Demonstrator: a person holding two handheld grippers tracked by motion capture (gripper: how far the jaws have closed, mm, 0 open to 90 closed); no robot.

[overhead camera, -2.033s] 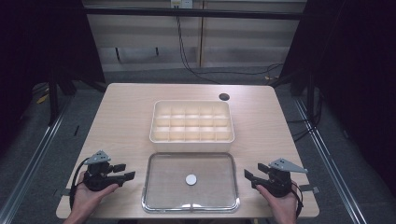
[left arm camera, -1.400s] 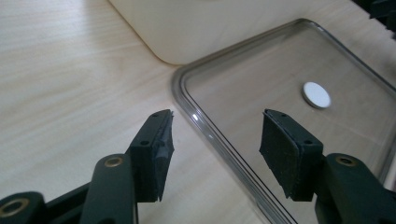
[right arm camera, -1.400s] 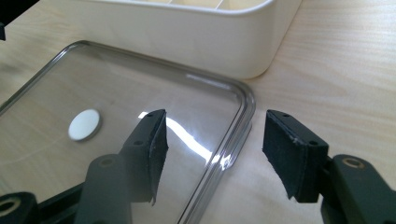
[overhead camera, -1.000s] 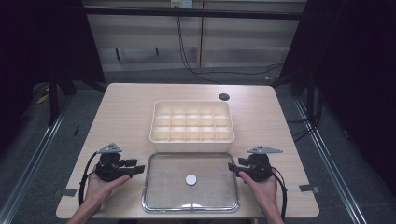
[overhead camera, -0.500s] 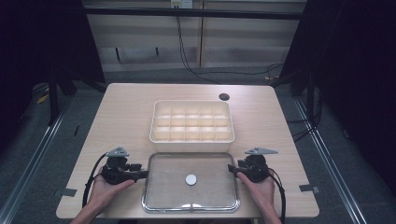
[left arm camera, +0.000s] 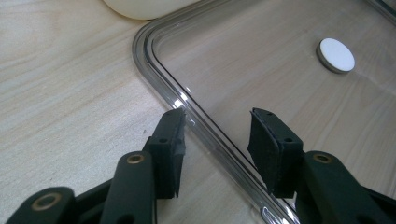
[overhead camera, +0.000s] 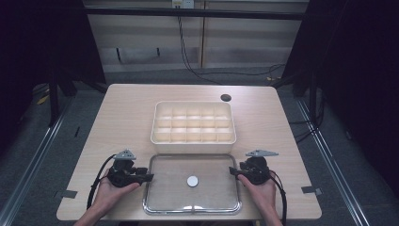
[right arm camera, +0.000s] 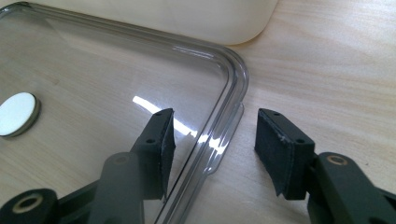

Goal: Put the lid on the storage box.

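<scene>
A clear plastic lid (overhead camera: 192,157) lies flat at the table's front, with a small white disc (overhead camera: 192,181) at its middle. My left gripper (overhead camera: 149,177) rests at the lid's left side. Its jaws straddle the lid's rim (left arm camera: 154,60) and have just been closing, but a gap still shows on both sides of the rim in the left gripper (left arm camera: 217,126) view. My right gripper (overhead camera: 231,171) sits at the lid's right side, open, with the rim (right arm camera: 233,79) between its pads (right arm camera: 280,149) in the right gripper (right arm camera: 212,126) view.
A cream box (overhead camera: 193,141) with several compartments stands just behind the lid, its near wall close to both grippers. A dark round hole (overhead camera: 226,98) marks the wooden table (overhead camera: 127,117) at the back right. Dark floor and cables lie beyond the table's edges.
Both grippers have come inward from the table's front corners to the lid's left and right sides. Over the last half second neither hand has visibly shifted.
</scene>
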